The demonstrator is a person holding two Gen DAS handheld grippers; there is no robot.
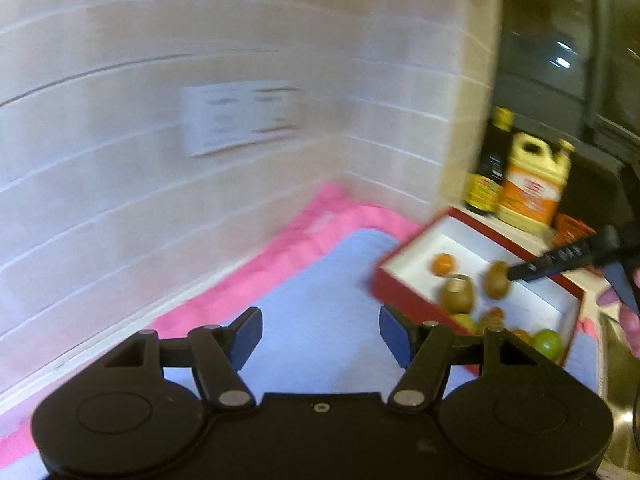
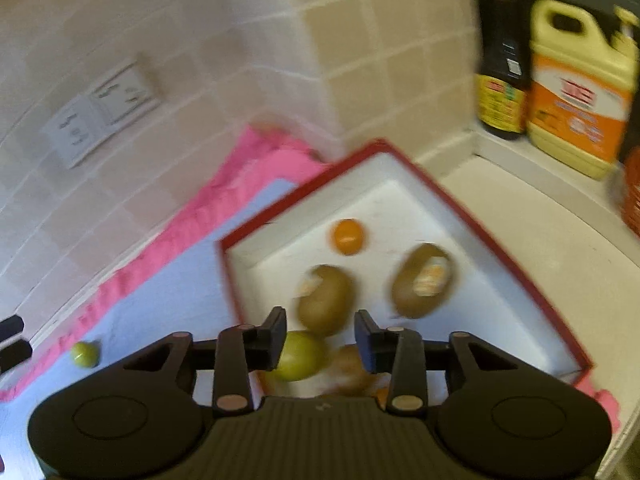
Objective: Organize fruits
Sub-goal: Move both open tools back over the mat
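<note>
A red box (image 2: 492, 236) with a white inside holds several fruits: two brown kiwis (image 2: 326, 300) (image 2: 422, 280), a small orange (image 2: 347, 236) and a green fruit (image 2: 300, 356). My right gripper (image 2: 320, 338) hangs above the box's near corner, jaws open, nothing pressed between them. A second green fruit (image 2: 85, 354) lies on the pale blue mat (image 2: 168, 300) left of the box. In the left wrist view my left gripper (image 1: 321, 334) is open and empty over the mat (image 1: 320, 280), with the box (image 1: 408, 304) to its right and the right gripper's finger (image 1: 560, 262) above the kiwis (image 1: 498, 280).
A pink cloth (image 2: 248, 184) lies under the mat against the tiled wall, which carries a white socket plate (image 2: 100, 108). A dark bottle (image 2: 500, 60) and a yellow jug (image 2: 580, 92) stand on a ledge behind the box. A person's hand (image 1: 628, 312) shows at the right edge.
</note>
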